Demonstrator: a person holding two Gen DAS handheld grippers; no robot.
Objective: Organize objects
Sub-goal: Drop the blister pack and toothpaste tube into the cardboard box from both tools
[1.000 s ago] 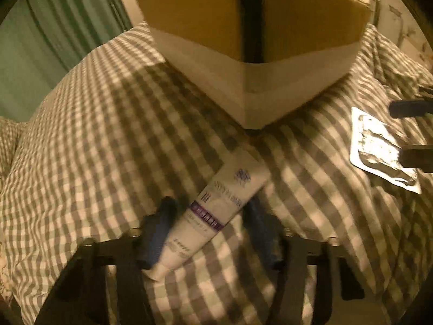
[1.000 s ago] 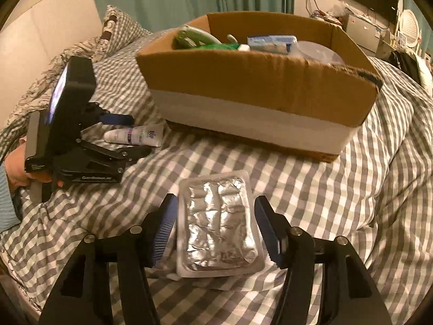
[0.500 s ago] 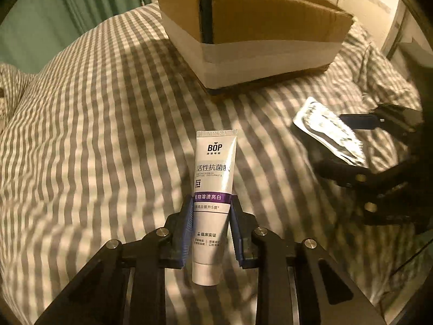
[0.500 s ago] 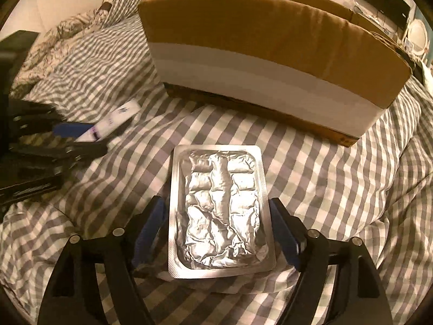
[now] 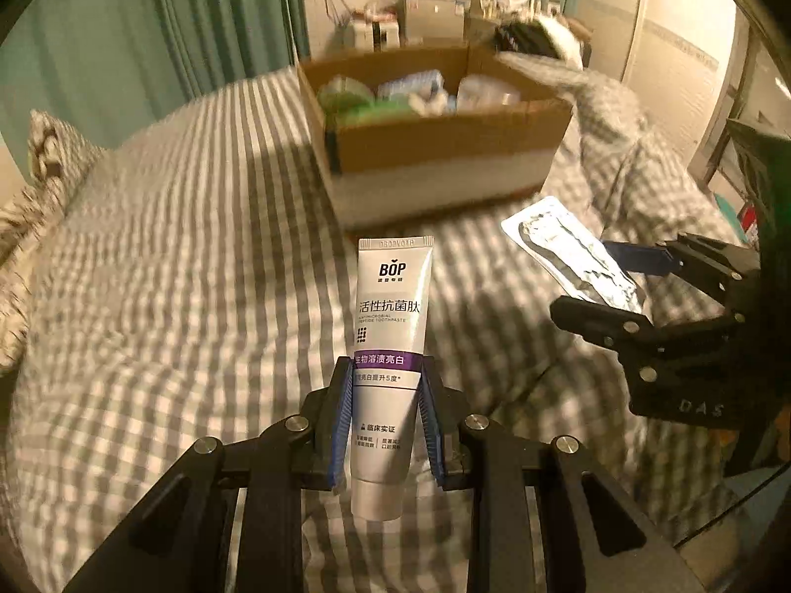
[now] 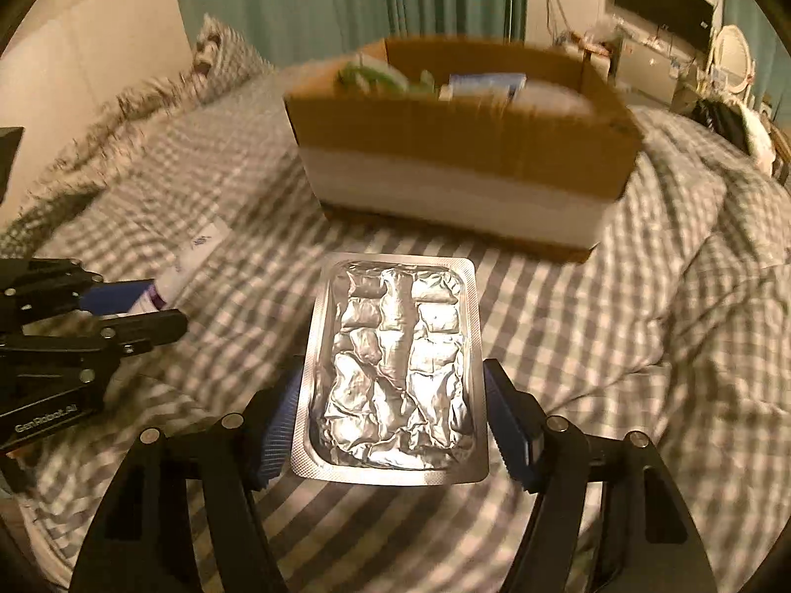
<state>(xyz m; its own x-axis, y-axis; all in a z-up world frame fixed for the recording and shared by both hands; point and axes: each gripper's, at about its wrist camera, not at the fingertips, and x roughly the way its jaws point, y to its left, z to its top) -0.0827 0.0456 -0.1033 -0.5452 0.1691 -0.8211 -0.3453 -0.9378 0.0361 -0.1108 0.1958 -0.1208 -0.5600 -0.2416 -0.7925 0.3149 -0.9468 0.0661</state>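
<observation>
My left gripper [image 5: 385, 417] is shut on a white BOP toothpaste tube [image 5: 390, 341] and holds it above the checked bed cover. My right gripper [image 6: 395, 425] is shut on a silver foil blister pack [image 6: 395, 370], held flat above the bed. The blister pack also shows in the left wrist view [image 5: 568, 252], between the right gripper's blue pads. The toothpaste tube also shows in the right wrist view [image 6: 193, 262] at the left. An open cardboard box [image 5: 435, 148] with several items inside stands on the bed beyond both grippers; it also shows in the right wrist view [image 6: 460, 143].
The grey-and-white checked bed cover [image 5: 173, 272] fills the foreground. A rumpled duvet [image 6: 707, 247] rises at the right. A pillow [image 6: 217, 59] lies at the far left. Green curtains [image 5: 197, 24] hang behind. A desk with clutter [image 5: 420, 15] stands beyond the bed.
Both grippers have risen and pulled back from the box. The left closed on the toothpaste tube and lifted it off the bed. The right closed on the blister pack and lifted it.
</observation>
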